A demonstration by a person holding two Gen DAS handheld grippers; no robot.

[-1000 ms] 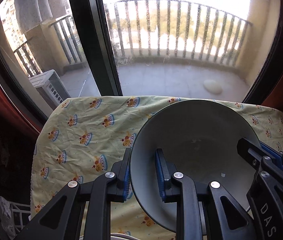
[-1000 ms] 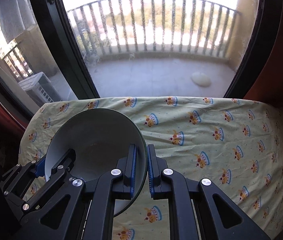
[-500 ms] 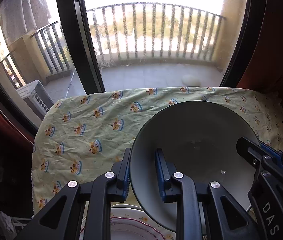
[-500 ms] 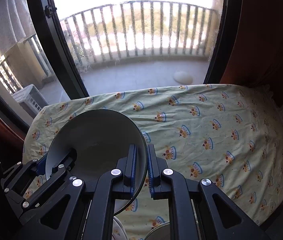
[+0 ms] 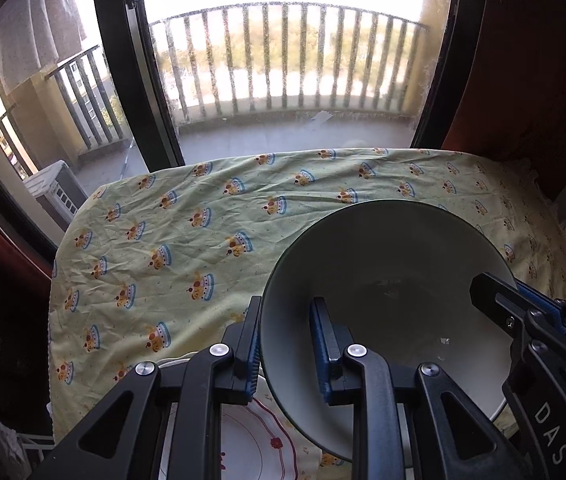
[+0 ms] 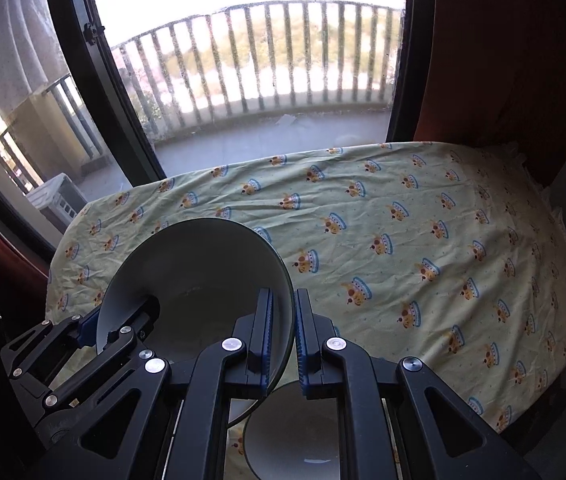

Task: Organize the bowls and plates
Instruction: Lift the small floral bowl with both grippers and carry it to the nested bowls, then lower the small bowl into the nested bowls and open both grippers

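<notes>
Both grippers, left (image 5: 285,344) and right (image 6: 283,336), jaws pinching bowl (image 5: 383,272) rim, carrying step; next: lower squarely onto second bowl (image 6: 295,436) beneath.

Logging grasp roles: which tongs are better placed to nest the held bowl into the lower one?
Probably right: right tongs pinch the held bowl at its rim, directly above the lower bowl.

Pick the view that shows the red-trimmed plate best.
Left wrist: the plate shows its red scalloped trim and white face below the bowl, partly behind the left gripper. The right wrist view shows no red trim, only a plain white dish.
</notes>
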